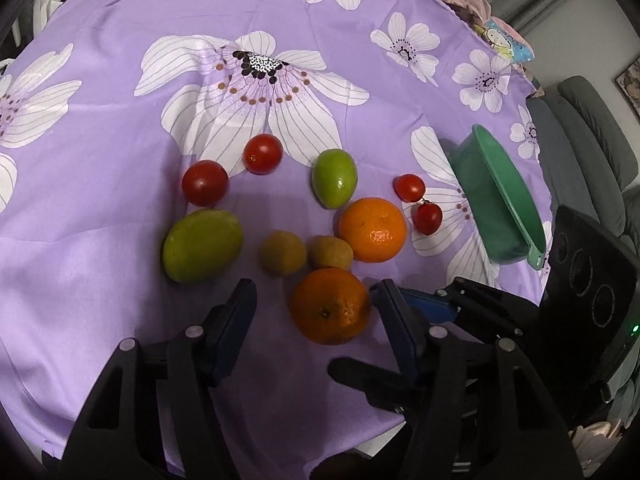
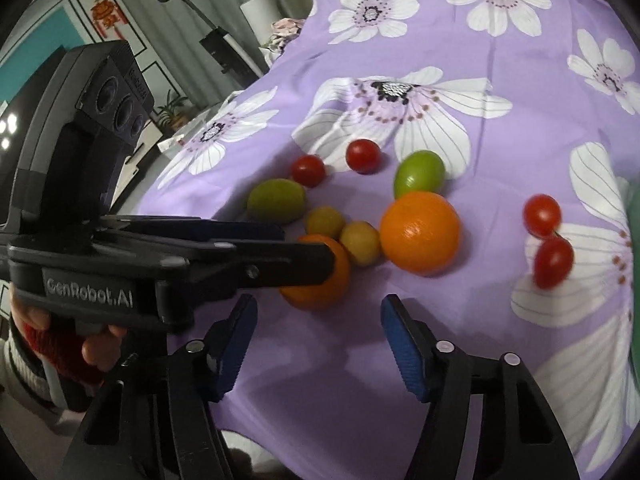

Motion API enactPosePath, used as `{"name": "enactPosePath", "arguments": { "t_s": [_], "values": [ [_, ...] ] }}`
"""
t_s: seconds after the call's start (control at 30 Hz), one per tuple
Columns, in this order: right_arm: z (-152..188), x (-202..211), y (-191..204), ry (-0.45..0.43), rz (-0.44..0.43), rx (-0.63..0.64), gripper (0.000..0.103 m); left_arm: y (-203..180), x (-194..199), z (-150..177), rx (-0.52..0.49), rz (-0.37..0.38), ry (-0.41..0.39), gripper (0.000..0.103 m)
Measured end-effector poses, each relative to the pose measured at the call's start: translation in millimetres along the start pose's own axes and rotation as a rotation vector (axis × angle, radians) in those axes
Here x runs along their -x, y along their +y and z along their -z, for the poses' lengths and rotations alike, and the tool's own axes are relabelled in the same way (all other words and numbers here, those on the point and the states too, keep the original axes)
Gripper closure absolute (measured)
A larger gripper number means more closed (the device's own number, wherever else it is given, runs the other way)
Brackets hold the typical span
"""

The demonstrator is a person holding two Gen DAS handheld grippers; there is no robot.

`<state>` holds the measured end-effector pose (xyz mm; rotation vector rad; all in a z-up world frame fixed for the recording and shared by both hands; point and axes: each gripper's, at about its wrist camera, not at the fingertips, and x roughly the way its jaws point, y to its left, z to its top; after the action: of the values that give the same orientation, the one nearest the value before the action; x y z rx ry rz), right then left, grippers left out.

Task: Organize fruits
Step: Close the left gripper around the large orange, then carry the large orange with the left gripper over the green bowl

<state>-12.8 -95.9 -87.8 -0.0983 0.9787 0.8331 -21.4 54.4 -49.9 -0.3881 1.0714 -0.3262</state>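
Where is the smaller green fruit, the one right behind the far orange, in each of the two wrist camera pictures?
Left wrist view: the smaller green fruit sits just right of centre, behind the far orange.
Right wrist view: the smaller green fruit lies right of centre, again directly behind that orange.
Shared landmark: the big white flower with the dark speckled centre, printed beyond the fruit.

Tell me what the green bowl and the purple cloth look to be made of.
Bowl: probably plastic, matte to satin green; thin even wall, moulded rim tab with a hole. Cloth: woven fabric with a slight sheen, likely polyester or cotton blend; soft creases and printed white flowers.
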Motion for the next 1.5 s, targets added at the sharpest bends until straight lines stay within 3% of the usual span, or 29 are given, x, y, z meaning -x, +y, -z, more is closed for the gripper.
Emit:
{"name": "enactPosePath", "arguments": {
  "t_s": [0.17, 0.4, 0.87, 1.5],
  "values": [
    [-4.2, -6.1, 3.0, -0.001, -0.009, 0.004, 0.053, -0.1, 1.4, -0.2, -0.001, 0.035, -0.006, 0.060],
    [-3.0, -9.9, 0.9, 0.011, 0.002, -0.010, 0.061, -11.0, -6.0, 3.7, -0.035, 0.020, 0.010, 0.060],
    [2.3, 3.2, 4.7, -0.022, 0.001, -0.030, 0.062, -33.9, -0.8, 6.3, -0.132, -0.033, -0.013, 0.061],
    [1.3, 52.1, 6.8, -0.143, 0.121, -0.018, 0.062, -81.1, 14.0, -4.5, -0.236, 0.027, -0.092, 0.061]
  ]
}}
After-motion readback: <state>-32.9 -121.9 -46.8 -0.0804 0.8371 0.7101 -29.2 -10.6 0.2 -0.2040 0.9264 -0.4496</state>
